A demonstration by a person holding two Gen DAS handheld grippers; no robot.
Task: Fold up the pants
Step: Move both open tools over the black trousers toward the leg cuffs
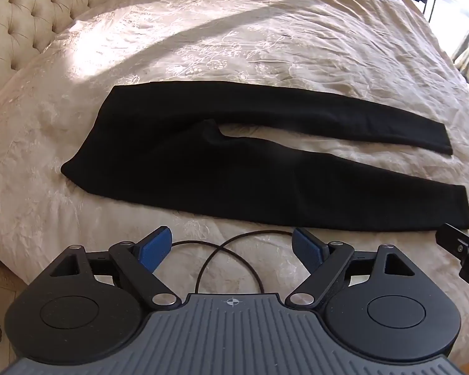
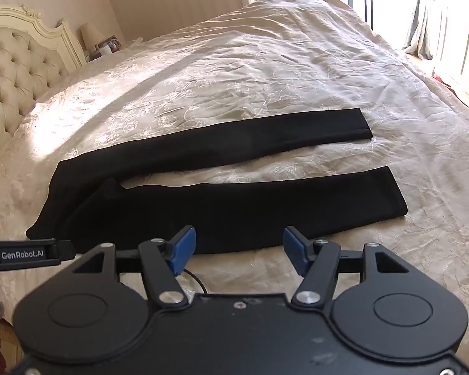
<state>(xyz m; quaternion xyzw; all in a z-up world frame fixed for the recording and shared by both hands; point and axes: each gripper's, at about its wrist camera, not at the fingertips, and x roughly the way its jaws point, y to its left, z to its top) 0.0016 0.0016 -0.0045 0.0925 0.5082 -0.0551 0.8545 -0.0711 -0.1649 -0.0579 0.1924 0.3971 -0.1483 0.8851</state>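
We see the black pants [image 1: 234,168] lying flat on the bed [image 1: 265,47], which is covered in a cream embroidered spread. The waist end lies toward the tufted headboard [image 1: 15,25]; the two legs run away from the headboard and lie slightly apart, with a strip of spread showing between them. Both our tongs hover over the bed edge on the near side of the pants. The left tongs [image 1: 231,248] stand wide with nothing between the blue pads, above a thin black cable [image 1: 215,259] looped on the spread. The right tongs [image 2: 238,250] also stand wide and empty, just short of the nearer leg.
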